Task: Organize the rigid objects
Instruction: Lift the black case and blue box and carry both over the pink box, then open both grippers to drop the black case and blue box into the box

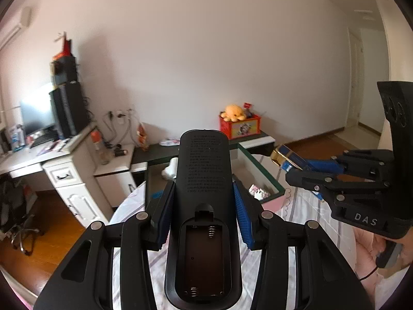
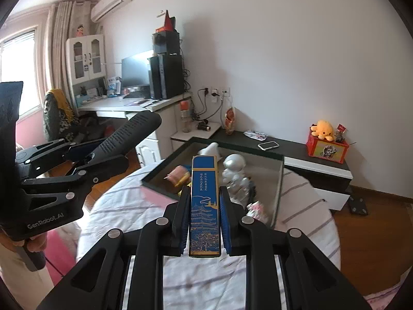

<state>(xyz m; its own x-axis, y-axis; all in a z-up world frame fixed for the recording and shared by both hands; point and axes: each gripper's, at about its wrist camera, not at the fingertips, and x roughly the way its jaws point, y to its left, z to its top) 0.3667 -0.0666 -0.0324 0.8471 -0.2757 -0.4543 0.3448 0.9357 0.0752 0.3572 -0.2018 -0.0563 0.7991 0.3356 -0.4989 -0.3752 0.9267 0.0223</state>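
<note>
My left gripper point(image 1: 204, 188) is shut on a black remote control point(image 1: 204, 170), back side up, its battery bay open and empty; it also shows in the right wrist view point(image 2: 124, 137). My right gripper point(image 2: 204, 196) is shut on a flat blue and gold box point(image 2: 205, 201), held upright above the bed; it shows at the right of the left wrist view point(image 1: 291, 155). Ahead stands an open dark-rimmed box point(image 2: 280, 175) with a silver figurine point(image 2: 233, 168), a white figure and other small items inside. Both grippers are held in the air short of this box.
The box rests on a bed with a white striped sheet point(image 2: 124, 204). Behind it runs a low black and white cabinet point(image 2: 320, 170) with a phone point(image 2: 268, 145) and a red toy box point(image 2: 326, 149) topped by an orange plush. A white desk point(image 2: 121, 106) with a monitor stands left.
</note>
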